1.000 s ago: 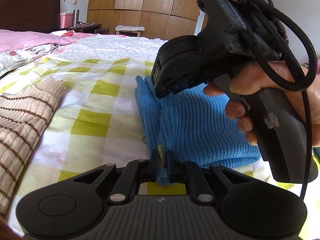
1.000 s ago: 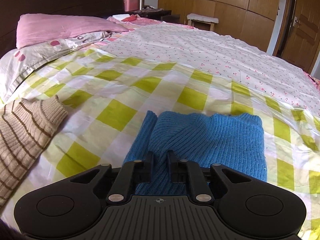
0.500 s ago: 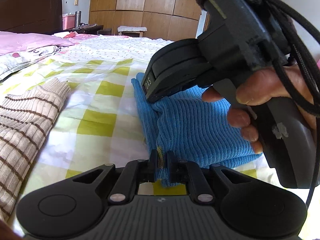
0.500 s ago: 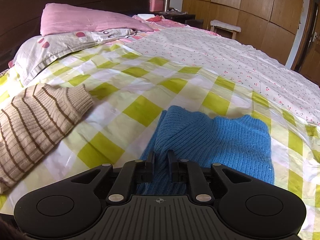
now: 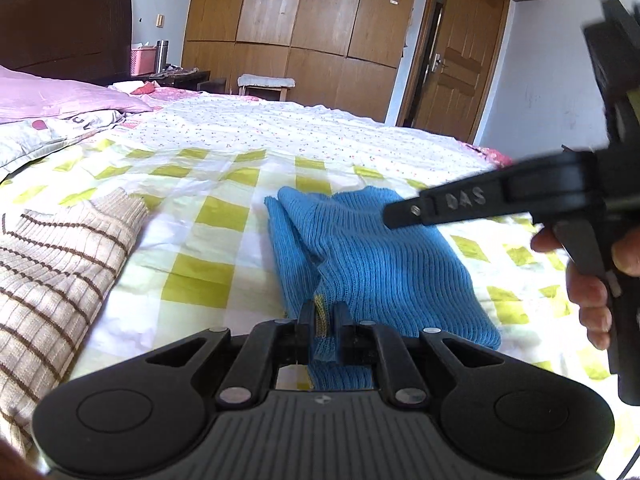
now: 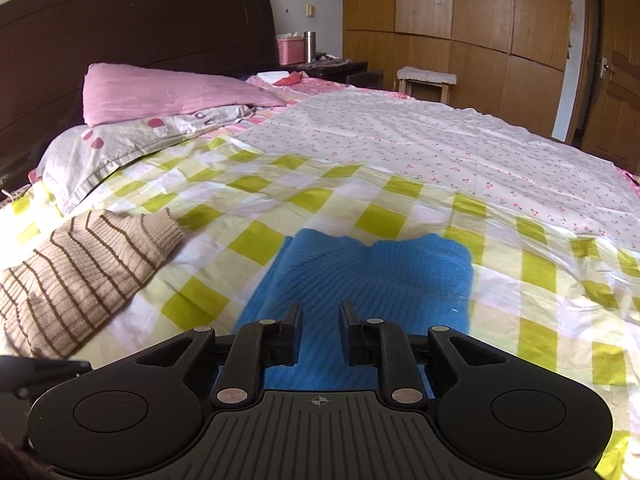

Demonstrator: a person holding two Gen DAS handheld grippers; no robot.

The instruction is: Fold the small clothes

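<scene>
A folded blue knit garment (image 5: 376,256) lies on the green-checked bedsheet (image 5: 208,240). My left gripper (image 5: 323,314) is shut on its near edge, where a yellow seam shows between the pads. In the right wrist view the same blue knit garment (image 6: 372,276) spreads under my right gripper (image 6: 320,314), whose jaws are opening above the cloth with nothing pinched between them. Seen from the left wrist, the right gripper (image 5: 390,218) hangs over the garment's far right part, held by a hand (image 5: 592,292).
A beige brown-striped knit (image 6: 84,268) lies to the left on the sheet. Pink and grey pillows (image 6: 160,100) rest against a dark headboard (image 6: 132,20). A floral sheet (image 6: 440,144) covers the far bed; a wardrobe (image 6: 460,24) and door (image 5: 452,76) stand behind.
My right gripper let go of the blue garment, its jaws parted, and it drew back to the right and up. My left gripper kept its hold on the garment's edge.
</scene>
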